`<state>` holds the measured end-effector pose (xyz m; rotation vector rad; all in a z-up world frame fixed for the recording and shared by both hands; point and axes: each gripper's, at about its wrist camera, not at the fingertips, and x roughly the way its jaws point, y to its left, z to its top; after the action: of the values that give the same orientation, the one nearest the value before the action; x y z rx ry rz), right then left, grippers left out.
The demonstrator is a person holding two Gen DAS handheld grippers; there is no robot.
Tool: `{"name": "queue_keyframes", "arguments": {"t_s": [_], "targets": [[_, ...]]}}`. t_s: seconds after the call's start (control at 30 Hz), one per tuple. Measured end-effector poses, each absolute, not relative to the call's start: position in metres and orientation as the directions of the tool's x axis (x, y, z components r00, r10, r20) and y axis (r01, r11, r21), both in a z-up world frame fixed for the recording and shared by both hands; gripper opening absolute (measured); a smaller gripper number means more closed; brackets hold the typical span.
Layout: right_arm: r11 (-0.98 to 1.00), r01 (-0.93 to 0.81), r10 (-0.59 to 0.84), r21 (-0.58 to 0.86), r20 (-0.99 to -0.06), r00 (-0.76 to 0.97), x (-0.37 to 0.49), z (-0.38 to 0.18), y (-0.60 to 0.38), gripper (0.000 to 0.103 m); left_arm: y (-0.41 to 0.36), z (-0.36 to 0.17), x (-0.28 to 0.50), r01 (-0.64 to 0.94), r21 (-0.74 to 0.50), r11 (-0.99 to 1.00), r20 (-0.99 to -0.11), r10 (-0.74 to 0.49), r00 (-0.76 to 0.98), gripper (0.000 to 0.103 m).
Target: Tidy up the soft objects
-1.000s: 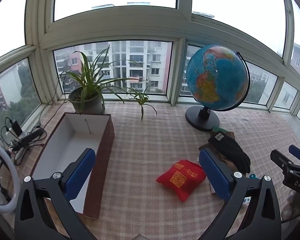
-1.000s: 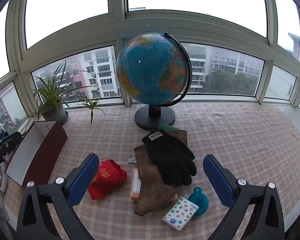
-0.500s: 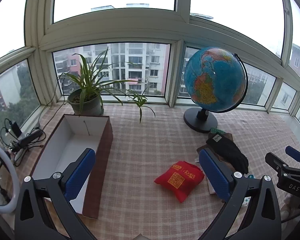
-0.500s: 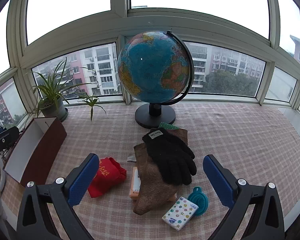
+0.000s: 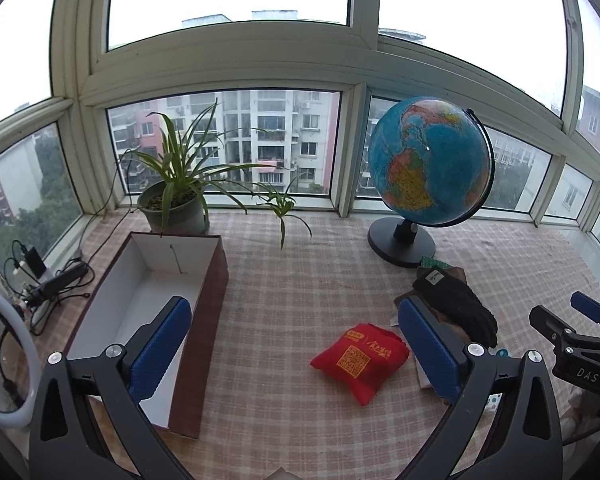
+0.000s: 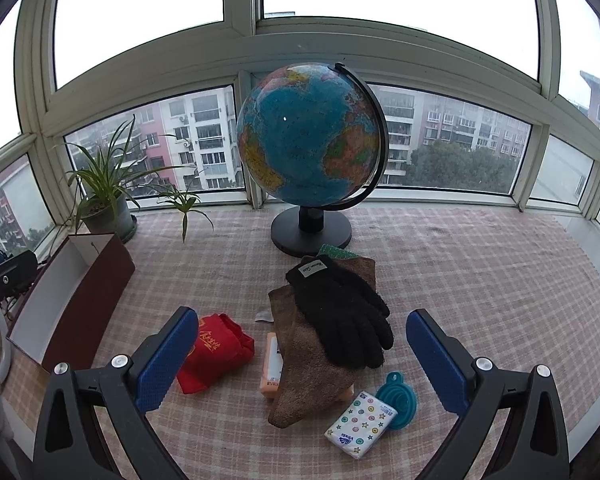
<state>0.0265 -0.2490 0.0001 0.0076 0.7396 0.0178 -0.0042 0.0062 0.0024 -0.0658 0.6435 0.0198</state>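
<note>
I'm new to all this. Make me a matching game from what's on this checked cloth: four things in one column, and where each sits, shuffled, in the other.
Things:
1. glove
2. red bag
3. funnel
4. box

Places:
A. in front of the potted plant
B. on top of the brown cloth
C. beside the tissue pack
D. between the box and the brown cloth

Pairs: 1-B, 2-D, 3-C, 4-A

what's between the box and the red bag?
Nothing: in the left wrist view, only bare checked cloth lies between the box and the red bag. The right wrist view shows the same gap.
</note>
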Motion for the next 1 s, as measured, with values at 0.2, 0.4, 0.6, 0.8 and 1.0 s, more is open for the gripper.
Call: {"name": "queue_keyframes", "arguments": {"t_s": [0.2,0.4,0.6,0.8,1.0], "targets": [[1.0,-0.011,0.017,0.012,-0.676,0.737,0.0267,-0.0008,-0.2485,0.103,0.006,0.0027,-0.005,-0.039,-0.05,0.998,-0.599,0.001,0.801,0.103],[1.0,-0.012,0.017,0.013,-0.678,0.735,0.0267,-0.0013,-0.2489,0.103,0.0043,0.0014,-0.0033,-0.037,-0.045,0.998,-0.605,0.002,0.797,0.103],[1.0,-0.013,0.019,0.013,-0.68,0.733,0.0273,-0.0021,-0.248,0.103,0.0048,0.0001,-0.0037,-0.036,-0.046,0.998,-0.606,0.001,0.796,0.103],[1.0,-0.012,0.018,0.014,-0.68,0.733,0.0276,-0.0016,-0.2477,0.103,0.0039,-0.0014,-0.004,-0.032,-0.041,0.999,-0.606,0.001,0.795,0.103],[1.0,-0.013,0.018,0.013,-0.682,0.731,0.0278,-0.0029,-0.2474,0.103,0.0035,-0.0015,-0.004,-0.032,-0.042,0.999,-0.607,0.0,0.795,0.103]]}}
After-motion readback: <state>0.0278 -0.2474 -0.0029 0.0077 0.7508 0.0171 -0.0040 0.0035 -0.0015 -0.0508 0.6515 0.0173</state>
